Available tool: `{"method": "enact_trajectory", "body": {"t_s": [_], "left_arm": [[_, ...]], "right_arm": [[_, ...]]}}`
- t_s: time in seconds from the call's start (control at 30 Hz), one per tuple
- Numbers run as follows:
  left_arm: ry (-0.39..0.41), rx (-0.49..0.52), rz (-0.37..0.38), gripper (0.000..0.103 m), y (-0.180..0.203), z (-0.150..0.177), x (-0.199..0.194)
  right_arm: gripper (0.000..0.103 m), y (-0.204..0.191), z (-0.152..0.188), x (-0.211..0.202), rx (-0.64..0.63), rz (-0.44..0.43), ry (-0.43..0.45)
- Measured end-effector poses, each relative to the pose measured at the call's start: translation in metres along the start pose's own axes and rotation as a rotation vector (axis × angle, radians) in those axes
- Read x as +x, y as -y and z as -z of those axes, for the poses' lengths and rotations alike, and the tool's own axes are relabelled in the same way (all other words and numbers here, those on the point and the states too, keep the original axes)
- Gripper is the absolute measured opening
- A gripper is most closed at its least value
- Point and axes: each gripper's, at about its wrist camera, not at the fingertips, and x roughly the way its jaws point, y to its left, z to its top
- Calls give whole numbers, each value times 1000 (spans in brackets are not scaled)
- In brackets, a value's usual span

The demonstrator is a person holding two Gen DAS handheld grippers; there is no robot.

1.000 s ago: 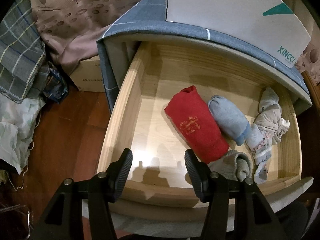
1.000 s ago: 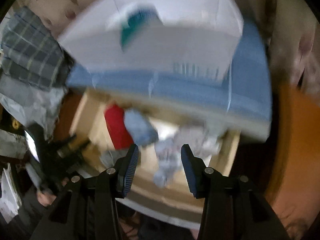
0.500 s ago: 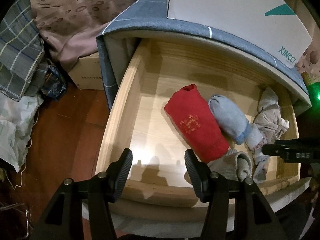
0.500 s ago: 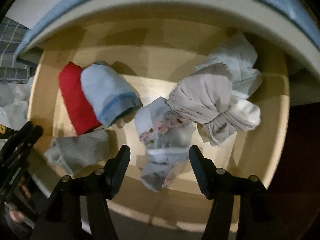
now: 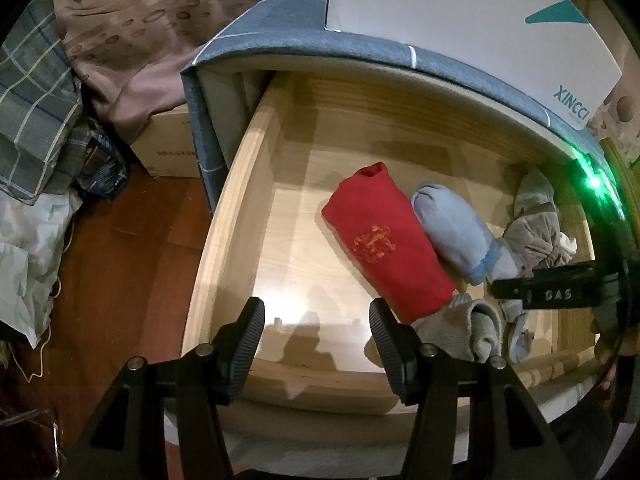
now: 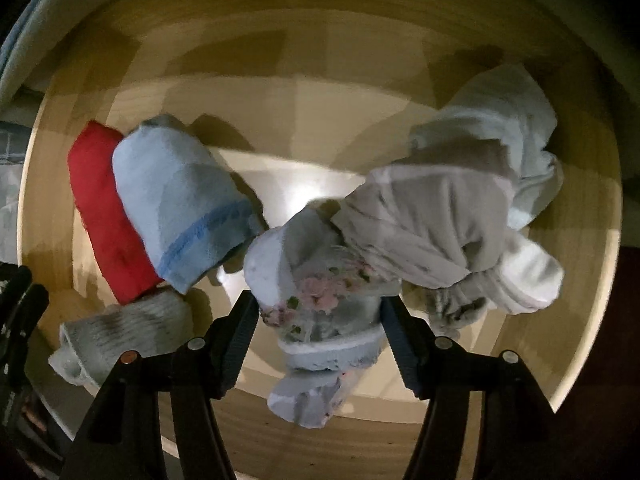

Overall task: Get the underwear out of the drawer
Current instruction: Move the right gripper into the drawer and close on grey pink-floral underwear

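The wooden drawer point(image 5: 224, 240) stands pulled out from a cabinet wrapped in blue-grey cloth point(image 5: 256, 24), with a white box point(image 5: 460, 12) marked XINCCI on top of the cabinet.

Contents, all in the right half of the drawer: a rolled red garment point(image 5: 384, 240) with an orange emblem, lying diagonally; a rolled light-blue garment point(image 5: 452, 232) with a darker blue band, touching the red roll on its right side; a grey rolled piece point(image 5: 468, 328) at the front wall, against the lower end of the red roll; a floral-print underwear point(image 6: 320, 304) of pale blue with pink flowers, just right of the light-blue roll; a beige-grey bundle point(image 6: 424, 224) overlapping the floral piece; a white bundle point(image 6: 496, 120) toward the far right corner.

The left tongs point(image 5: 316, 336) are held above the front left part of the drawer, jaws wide apart, nothing between them, over bare drawer floor.

The right tongs point(image 6: 316, 332) point down into the drawer, jaws about half spread, one on either side of the floral-print underwear. The cloth lies between the jaws; the pads do not appear to press on it. The underwear lies on the drawer floor.

Left of the cabinet: a cardboard box point(image 5: 168, 148) on the wooden floor point(image 5: 120, 264), and a brown patterned bedcover point(image 5: 132, 28).
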Motion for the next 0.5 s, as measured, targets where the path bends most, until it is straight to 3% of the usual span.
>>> {"method": "enact_trajectory", "body": {"t_s": [0.07,0.3,0.5], "left_arm": [[-3,4,-1,56,1,0,1],[1,8,-2,56,2,0,1],[4,18,3,56,2,0,1]], "right_arm": [[60,-3,-3,7,-2,27,-17],[38,12,11,8,40,34,-26],[30,27,31,5,73,15,-44]]}}
